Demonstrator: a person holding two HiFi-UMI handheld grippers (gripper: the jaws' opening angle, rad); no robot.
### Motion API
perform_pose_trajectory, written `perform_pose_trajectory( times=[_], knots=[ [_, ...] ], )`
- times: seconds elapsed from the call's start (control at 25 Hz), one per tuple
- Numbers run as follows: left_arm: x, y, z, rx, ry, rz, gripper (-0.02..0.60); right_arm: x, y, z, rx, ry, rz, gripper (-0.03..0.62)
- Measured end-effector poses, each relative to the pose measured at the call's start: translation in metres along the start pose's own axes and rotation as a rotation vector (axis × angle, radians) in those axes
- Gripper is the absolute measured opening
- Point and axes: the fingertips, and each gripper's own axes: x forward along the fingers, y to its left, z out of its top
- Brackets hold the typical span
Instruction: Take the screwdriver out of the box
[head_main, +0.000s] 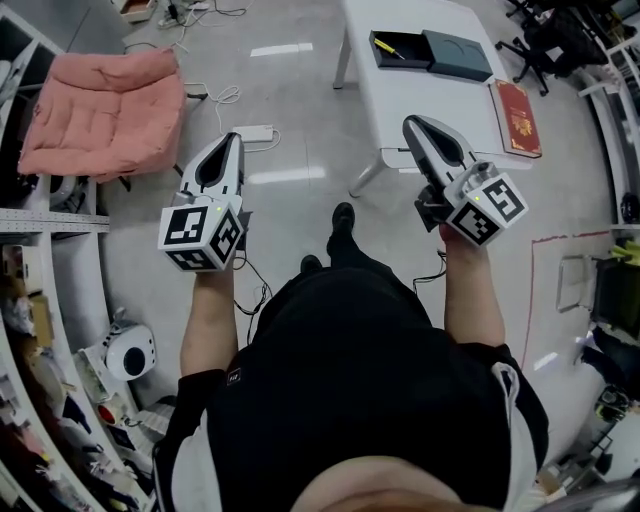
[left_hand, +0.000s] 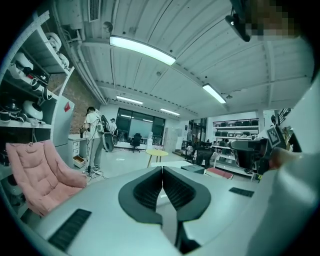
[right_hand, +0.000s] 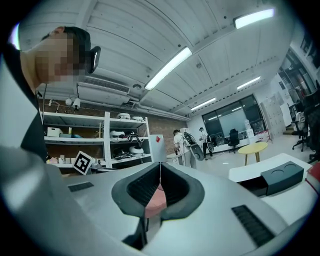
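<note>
A pink padded chair (head_main: 105, 110) is seen at the upper left of the head view, on the grey floor (head_main: 300, 120). Lower and to the right of it, the left tongs (head_main: 234, 138) are held over the floor, drawn fully together with nothing between them. Right of centre, the right tongs (head_main: 411, 123) are likewise closed tip to tip and empty, over the near edge of the white tabletop (head_main: 400, 100). At the top of the frame, the yellow-handled screwdriver (head_main: 390, 47) is seen lying inside the open dark rectangular box (head_main: 416, 48). A dark grey lid (head_main: 457, 55) is set just beside the box, and a red book (head_main: 517, 117) is placed further right.
</note>
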Motion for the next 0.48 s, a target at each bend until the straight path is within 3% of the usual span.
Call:
perform_pose_trajectory(
  times=[0.48],
  knots=[
    [0.120, -0.003, 0.026, 0.034, 0.035, -0.003, 0.017, 0.034, -0.123, 0.013, 0.053, -0.017, -0.016, 0.031]
  ],
)
